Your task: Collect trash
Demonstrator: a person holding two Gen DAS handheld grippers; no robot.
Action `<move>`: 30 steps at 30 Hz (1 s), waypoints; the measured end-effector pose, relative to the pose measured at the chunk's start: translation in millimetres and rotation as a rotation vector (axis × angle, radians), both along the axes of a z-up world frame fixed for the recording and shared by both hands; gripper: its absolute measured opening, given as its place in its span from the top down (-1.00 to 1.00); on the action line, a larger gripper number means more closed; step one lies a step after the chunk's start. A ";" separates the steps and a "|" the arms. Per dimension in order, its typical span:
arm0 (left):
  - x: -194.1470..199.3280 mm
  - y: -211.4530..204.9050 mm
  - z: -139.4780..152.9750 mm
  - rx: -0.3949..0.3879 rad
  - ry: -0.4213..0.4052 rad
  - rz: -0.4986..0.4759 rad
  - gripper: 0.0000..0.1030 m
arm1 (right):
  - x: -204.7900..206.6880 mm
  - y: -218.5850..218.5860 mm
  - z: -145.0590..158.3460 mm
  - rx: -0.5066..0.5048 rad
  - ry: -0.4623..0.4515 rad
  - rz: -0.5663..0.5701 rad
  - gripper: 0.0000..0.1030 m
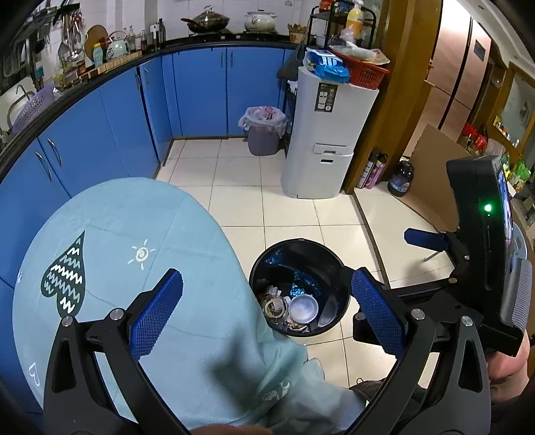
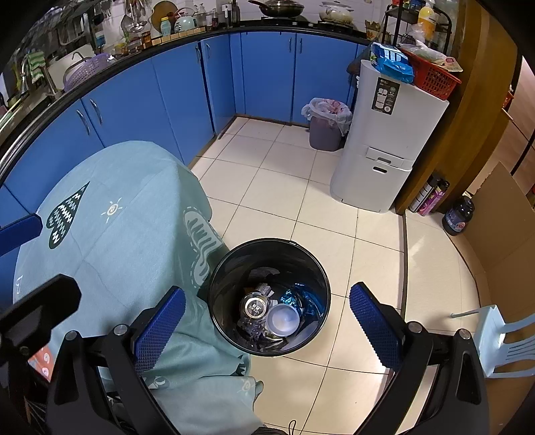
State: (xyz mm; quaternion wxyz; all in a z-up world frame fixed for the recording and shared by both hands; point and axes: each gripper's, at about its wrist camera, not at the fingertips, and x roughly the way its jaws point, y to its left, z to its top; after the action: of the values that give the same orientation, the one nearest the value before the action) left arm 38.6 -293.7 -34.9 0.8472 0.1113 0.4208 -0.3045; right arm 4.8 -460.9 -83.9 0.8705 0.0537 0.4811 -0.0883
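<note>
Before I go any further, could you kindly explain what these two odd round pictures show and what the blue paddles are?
Both pictures come from fisheye cameras on two hand-held tools, one per hand, looking along their fingers. The blue paddles are those fingers. The left gripper and the right gripper are both open and hold nothing. Below them a black trash bin stands on the tiled floor, with a white lid, a round jar and blue foil inside. Beside it is a table with a light blue tablecloth, bare in these views.

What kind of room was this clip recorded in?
A home kitchen, most likely: blue cabinets under a dark counter with a sink, a wok on the stove, and a tiled floor.
</note>
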 end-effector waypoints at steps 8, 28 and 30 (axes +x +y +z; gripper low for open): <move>0.5 1.0 -1.3 0.000 0.003 0.001 -0.93 | 0.4 0.5 -1.6 0.002 0.002 0.001 -0.86; -0.4 1.2 -5.6 0.000 0.016 -0.001 -0.93 | 0.4 0.8 -1.4 0.001 0.004 0.002 -0.86; -0.5 1.1 -5.7 -0.001 0.017 -0.001 -0.93 | 0.4 1.0 -1.4 0.001 0.004 0.002 -0.86</move>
State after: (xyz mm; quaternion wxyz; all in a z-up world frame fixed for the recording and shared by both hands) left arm 38.1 -292.6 -40.6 0.8436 0.1088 0.4276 -0.3061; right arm 5.2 -459.8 -85.3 0.8696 0.0534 0.4830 -0.0874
